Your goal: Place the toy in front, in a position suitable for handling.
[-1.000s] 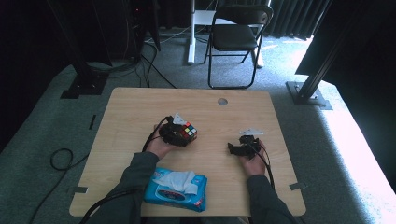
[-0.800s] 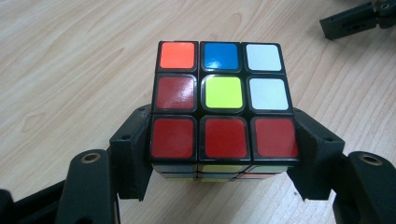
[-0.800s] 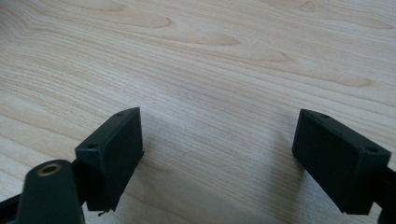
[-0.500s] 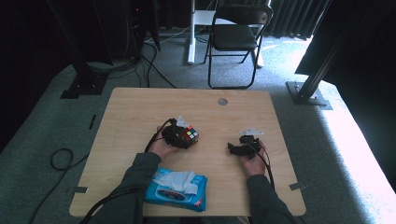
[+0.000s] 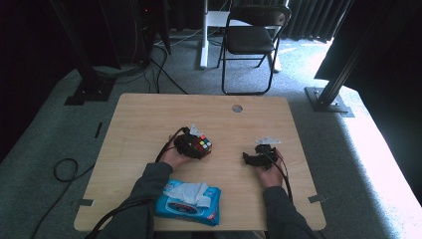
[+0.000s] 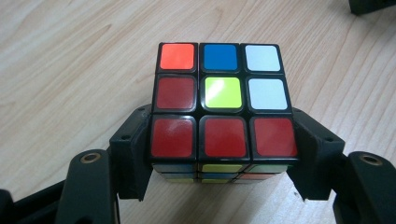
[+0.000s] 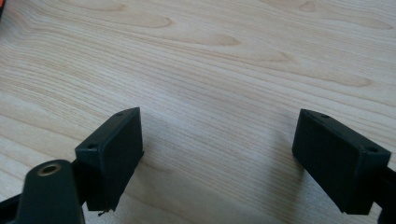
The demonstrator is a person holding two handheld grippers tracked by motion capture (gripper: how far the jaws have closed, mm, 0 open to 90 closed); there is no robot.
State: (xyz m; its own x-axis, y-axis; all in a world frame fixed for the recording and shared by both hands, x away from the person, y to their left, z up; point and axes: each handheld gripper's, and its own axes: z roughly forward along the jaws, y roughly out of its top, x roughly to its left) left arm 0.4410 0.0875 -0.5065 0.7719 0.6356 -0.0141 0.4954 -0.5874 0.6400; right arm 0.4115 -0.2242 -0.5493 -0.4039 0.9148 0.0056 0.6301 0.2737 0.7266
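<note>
Left gripper (image 6: 223,186) clamps the puzzle cube (image 6: 223,105) by its sides near the table (image 5: 149,124) centre — probably to steady it for turning; right gripper (image 7: 219,158), at its 3 o'clock, gapes empty — likely waiting to twist a layer.

A: Logging the cube (image 6: 223,114): glossy plastic stickers are catching the light, set in a smooth black plastic frame, sitting between the left gripper (image 6: 223,154) fingers (image 6: 133,154).

B: Those fingers are reading as matt black plastic, with brass-looking metal inserts showing behind them. The right gripper (image 7: 219,154) fingers (image 7: 114,149) are looking the same, faintly grainy.

A: The table (image 7: 224,60) beneath the fingers is showing pale wood grain, smooth, satin finish.

B: Behind the left fingers, the wipes pack (image 5: 189,203) is looking like shiny plastic film, soft cloth-like sheet poking out.
</note>
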